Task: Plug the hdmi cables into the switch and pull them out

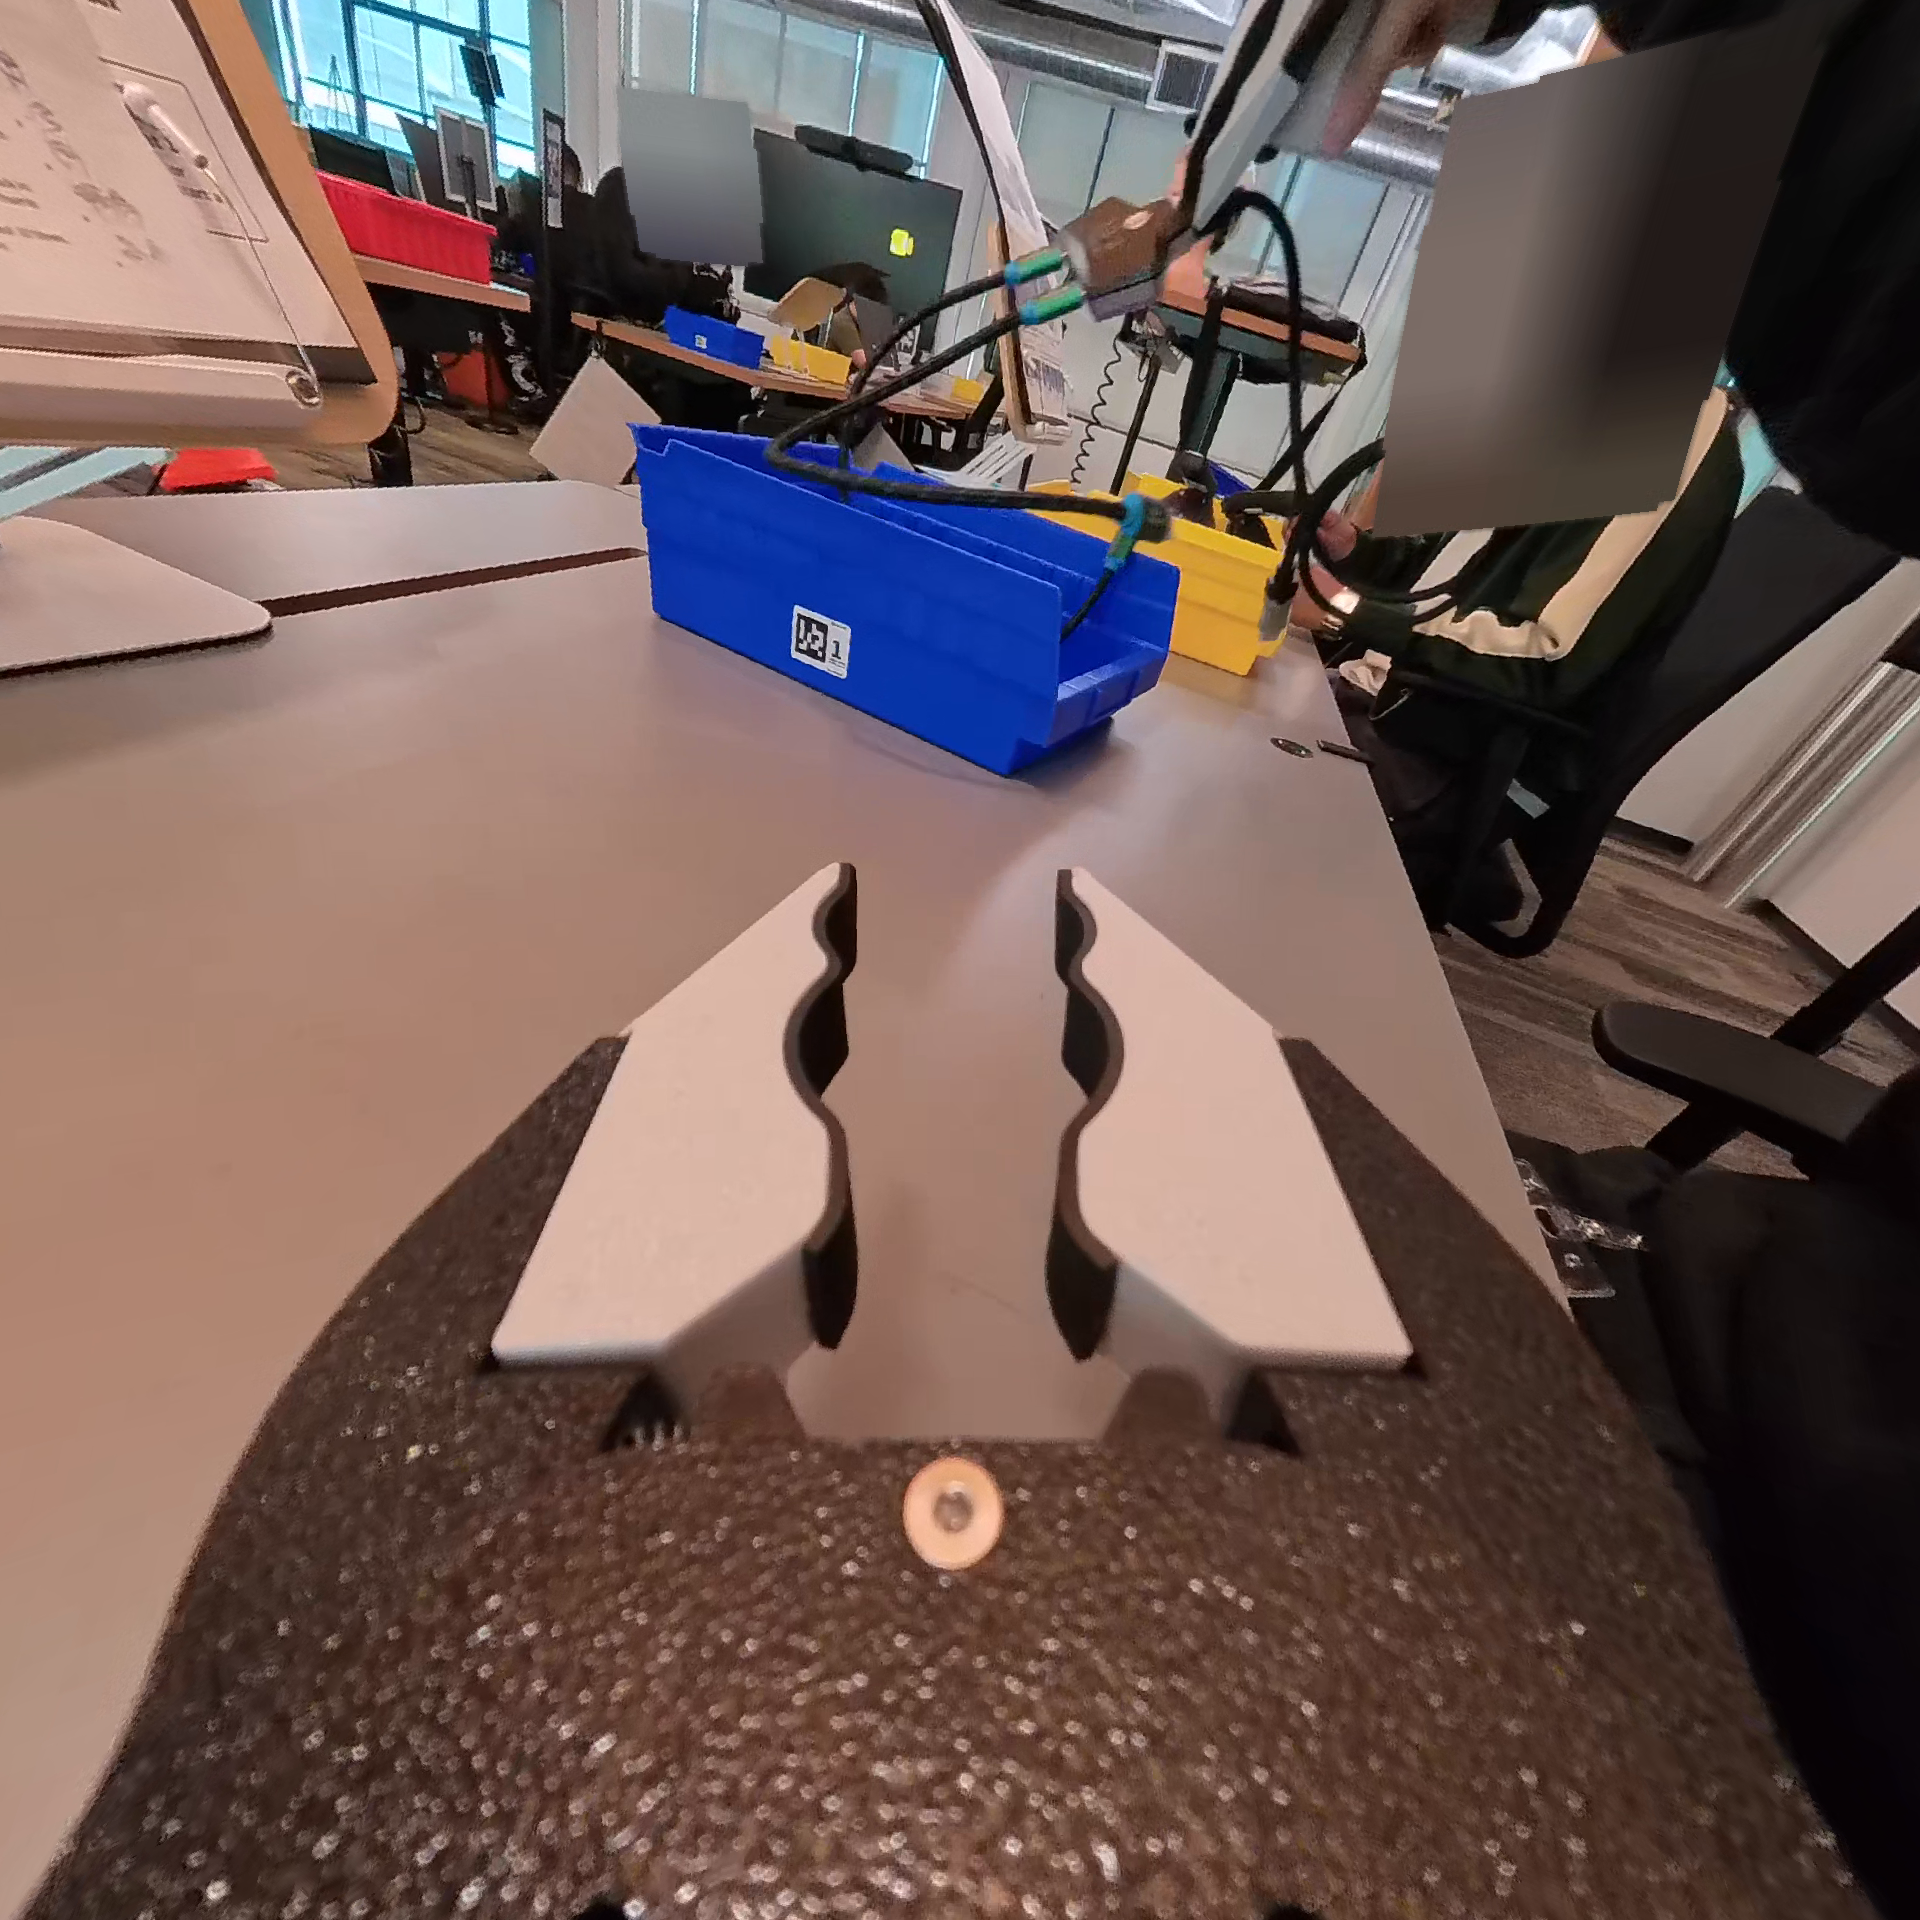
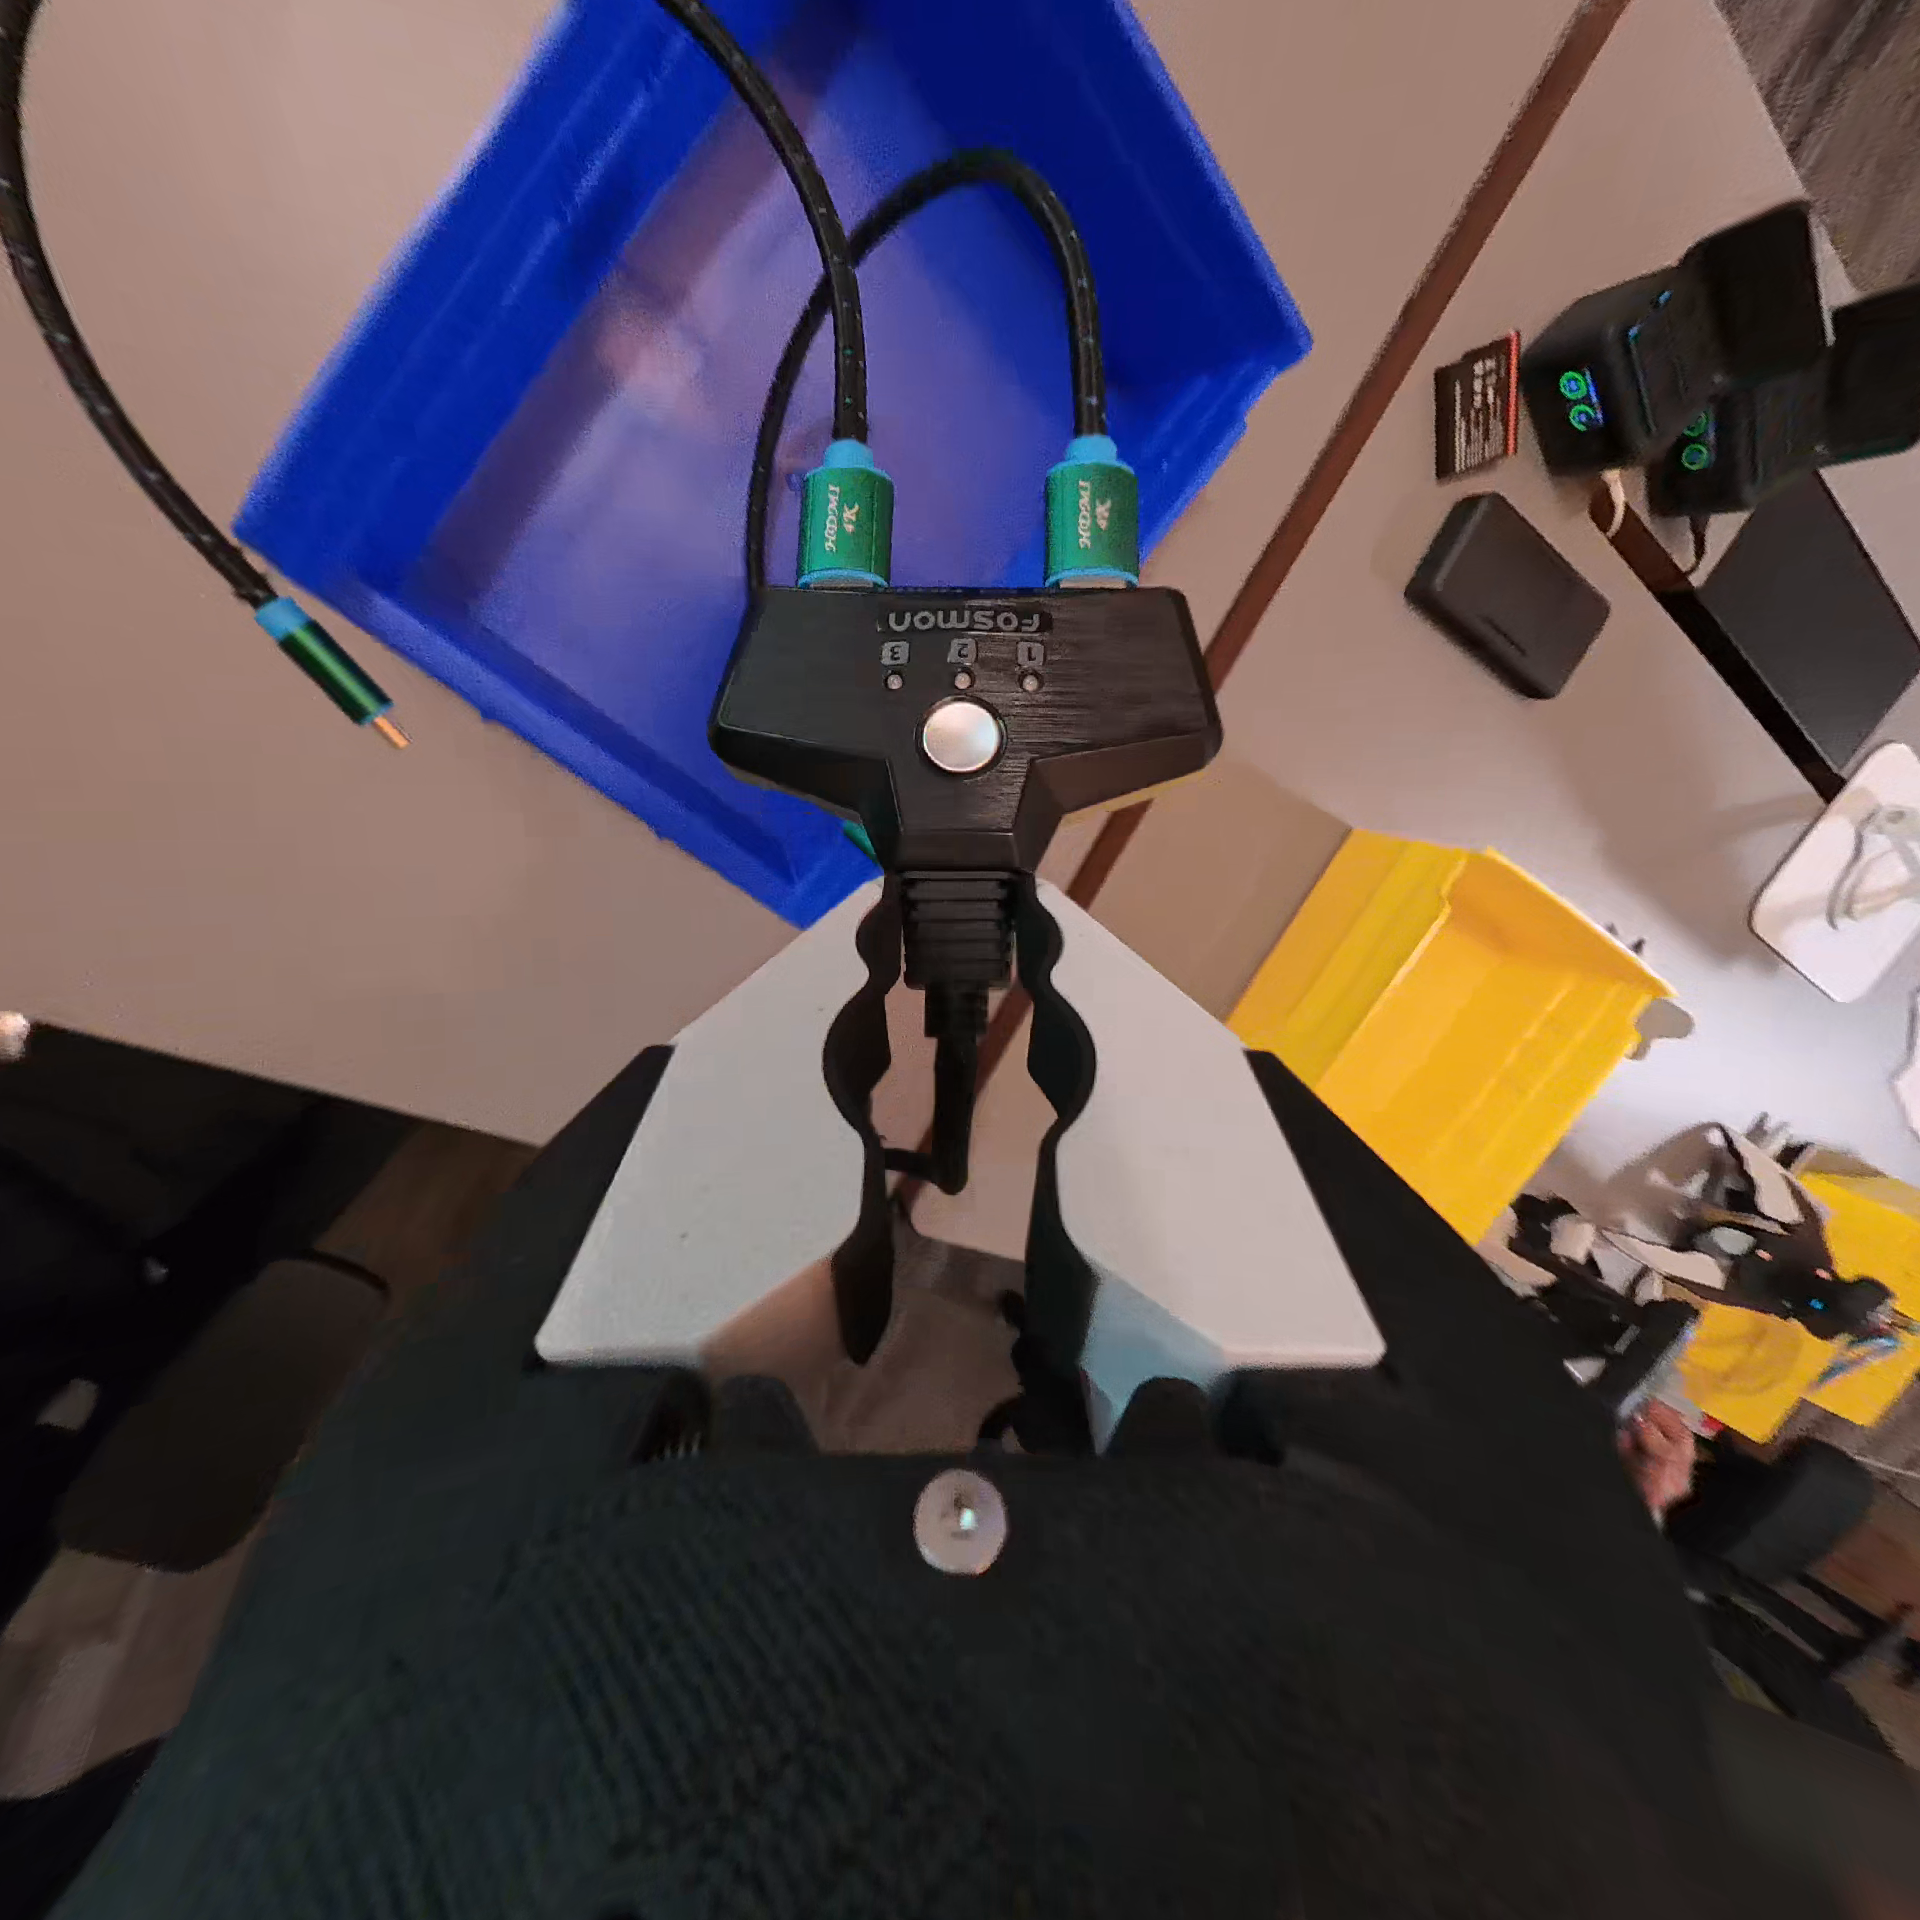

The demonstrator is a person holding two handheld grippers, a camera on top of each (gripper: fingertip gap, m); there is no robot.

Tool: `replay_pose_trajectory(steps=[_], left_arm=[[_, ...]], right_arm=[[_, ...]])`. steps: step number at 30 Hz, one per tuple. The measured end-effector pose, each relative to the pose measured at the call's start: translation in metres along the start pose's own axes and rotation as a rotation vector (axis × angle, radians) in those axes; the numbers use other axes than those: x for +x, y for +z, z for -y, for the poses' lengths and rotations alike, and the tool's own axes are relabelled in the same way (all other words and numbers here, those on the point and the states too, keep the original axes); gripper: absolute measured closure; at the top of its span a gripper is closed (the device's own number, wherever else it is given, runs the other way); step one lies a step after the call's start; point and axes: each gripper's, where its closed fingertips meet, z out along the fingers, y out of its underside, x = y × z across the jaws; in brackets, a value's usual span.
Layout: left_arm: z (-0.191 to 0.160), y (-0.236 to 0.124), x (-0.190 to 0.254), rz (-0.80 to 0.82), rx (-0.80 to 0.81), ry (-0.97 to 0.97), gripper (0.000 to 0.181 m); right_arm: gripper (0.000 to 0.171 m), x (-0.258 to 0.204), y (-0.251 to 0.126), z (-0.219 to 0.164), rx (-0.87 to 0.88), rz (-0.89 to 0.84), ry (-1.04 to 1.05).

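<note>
Grey tabletop (image 1: 436, 831) in an open office carries a blue bin (image 1: 883, 613) and yellow bin (image 2: 1455, 997). Left claw (image 1: 956, 904) hovers low, parted, empty. Right claw (image 2: 956, 914), raised above the bin, clamps the switch (image 2: 966, 696) by its neck; two hdmi cables (image 2: 847, 520) are plugged in.

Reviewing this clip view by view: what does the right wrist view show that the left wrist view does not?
Only the right wrist view shows the switch's round button and a loose plug end hanging free. Only the left wrist view shows the left gripper, open above the table. Both show the right gripper holding the switch by its neck with two green plugs inserted, and the blue bin.
</note>
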Motion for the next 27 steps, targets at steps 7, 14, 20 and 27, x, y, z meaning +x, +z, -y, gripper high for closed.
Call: replay_pose_trajectory(steps=[7, 14, 20, 27], left_arm=[[0.006, -0.006, -0.003, -0.005, 0.056, -0.059, 0.147], [0.012, -0.011, -0.007, -0.024, 0.106, -0.123, 0.149], [0.011, -0.009, -0.007, -0.042, 0.102, -0.160, 0.149], [0.012, -0.010, -0.009, -0.043, 0.118, -0.176, 0.150]], right_arm=[[0.150, -0.022, 0.022, 0.050, -0.012, 0.128, 0.030], [0.151, -0.004, -0.003, 0.073, 0.074, 0.231, 0.119], [0.151, 0.027, -0.018, 0.114, 0.465, 0.363, 0.285], [0.171, 0.051, 0.040, 0.106, 0.696, 0.395, 0.492]])
